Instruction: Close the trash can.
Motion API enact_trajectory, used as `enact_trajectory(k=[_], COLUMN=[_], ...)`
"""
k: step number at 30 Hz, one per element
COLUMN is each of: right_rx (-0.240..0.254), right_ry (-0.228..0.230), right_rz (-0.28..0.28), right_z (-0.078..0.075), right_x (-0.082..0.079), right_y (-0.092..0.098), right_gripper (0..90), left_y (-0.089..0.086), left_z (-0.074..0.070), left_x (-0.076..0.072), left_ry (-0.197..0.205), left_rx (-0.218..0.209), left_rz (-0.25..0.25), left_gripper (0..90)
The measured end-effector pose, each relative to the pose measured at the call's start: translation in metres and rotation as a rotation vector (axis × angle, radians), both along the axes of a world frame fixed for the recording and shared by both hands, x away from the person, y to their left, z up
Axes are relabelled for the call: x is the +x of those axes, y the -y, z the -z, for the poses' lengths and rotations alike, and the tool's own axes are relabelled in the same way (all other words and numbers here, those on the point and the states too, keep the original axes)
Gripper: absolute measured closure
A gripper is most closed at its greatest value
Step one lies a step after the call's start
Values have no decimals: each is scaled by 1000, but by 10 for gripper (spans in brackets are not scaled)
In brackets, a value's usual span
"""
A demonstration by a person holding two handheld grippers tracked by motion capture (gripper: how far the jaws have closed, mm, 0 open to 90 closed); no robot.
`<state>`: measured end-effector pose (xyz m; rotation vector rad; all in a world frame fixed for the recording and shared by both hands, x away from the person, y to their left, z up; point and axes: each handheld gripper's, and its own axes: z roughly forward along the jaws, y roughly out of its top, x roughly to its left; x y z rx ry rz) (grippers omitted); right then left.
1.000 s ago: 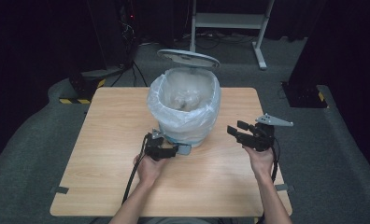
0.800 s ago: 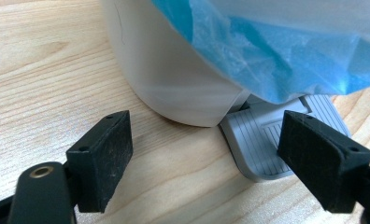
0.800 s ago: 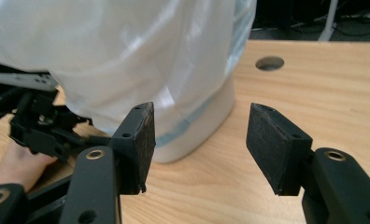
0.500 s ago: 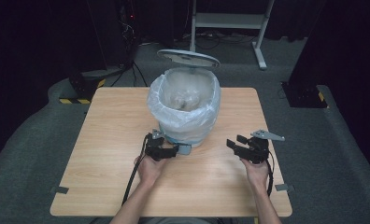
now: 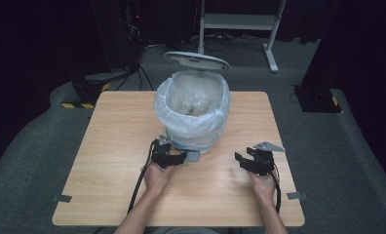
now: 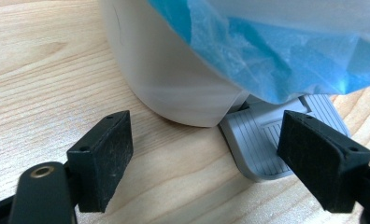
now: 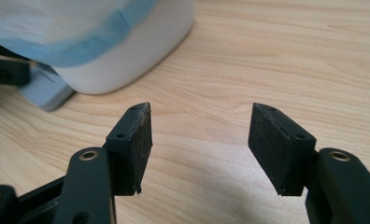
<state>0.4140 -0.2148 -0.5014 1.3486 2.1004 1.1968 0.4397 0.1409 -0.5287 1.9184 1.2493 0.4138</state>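
Dark room, wooden table [image 5: 108,161]. White pedal bin [image 5: 193,117] with thin blue-white liner [image 6: 276,51] sits at table's 12 o'clock, lid [image 5: 197,59] up. My left gripper [image 5: 174,157] gapes wide at grey pedal [image 6: 276,140], nothing clamped. My right gripper [image 5: 244,162] at 4 o'clock of bin, jaws just widening, empty. Judgement: bin light, smooth shell slippery; liner flimsy, tears. Press pedal, grab rim.

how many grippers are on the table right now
2. The left gripper sits at the pedal at the front of the bin, jaws open. The right gripper is low over bare table to the bin's right, jaws open, holding nothing.
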Motion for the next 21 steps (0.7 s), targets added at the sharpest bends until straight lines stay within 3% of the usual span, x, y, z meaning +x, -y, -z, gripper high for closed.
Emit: enact_trajectory(k=[5, 18, 21], right_rx=[-54, -123, -164], right_ry=[-16, -31, -39], right_rz=[17, 8, 16], right_z=[9, 18, 24], right_x=[2, 6, 6], right_y=[-2, -13, -16], right_gripper=[385, 380, 379], left_y=[0, 0, 0], left_z=[0, 0, 0], left_x=[0, 0, 0], left_ry=[0, -3, -2], left_rx=[0, -6, -5], left_rz=[0, -3, -2], left_gripper=[180, 181, 182])
